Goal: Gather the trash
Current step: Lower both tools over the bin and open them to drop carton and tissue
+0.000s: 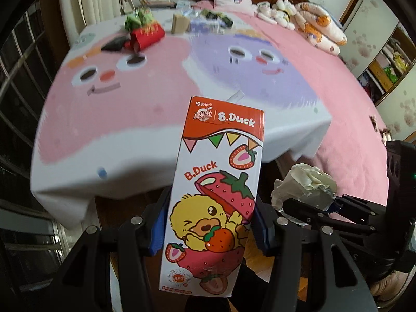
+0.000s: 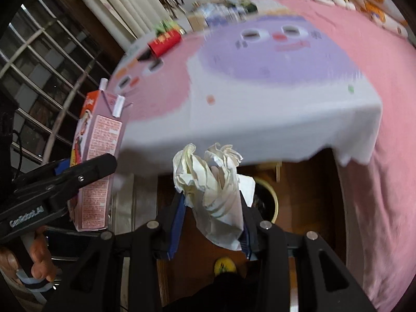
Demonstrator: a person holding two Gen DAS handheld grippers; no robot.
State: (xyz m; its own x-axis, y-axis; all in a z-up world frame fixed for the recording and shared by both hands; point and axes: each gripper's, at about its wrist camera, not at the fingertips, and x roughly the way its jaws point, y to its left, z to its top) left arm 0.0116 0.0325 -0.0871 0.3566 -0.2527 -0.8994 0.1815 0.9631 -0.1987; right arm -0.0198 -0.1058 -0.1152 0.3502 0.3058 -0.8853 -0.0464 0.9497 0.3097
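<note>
Two hand-held grippers, both loaded

Left wrist view: my left hand-held gripper clamps the drink carton upright, off the tabletop edge.

Right wrist view: my right hand-held gripper pinches crumpled tissue above a bin on the floor.

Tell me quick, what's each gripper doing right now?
Left gripper: closed on the B.Duck drink carton.
Right gripper: closed on the crumpled tissue.
</note>
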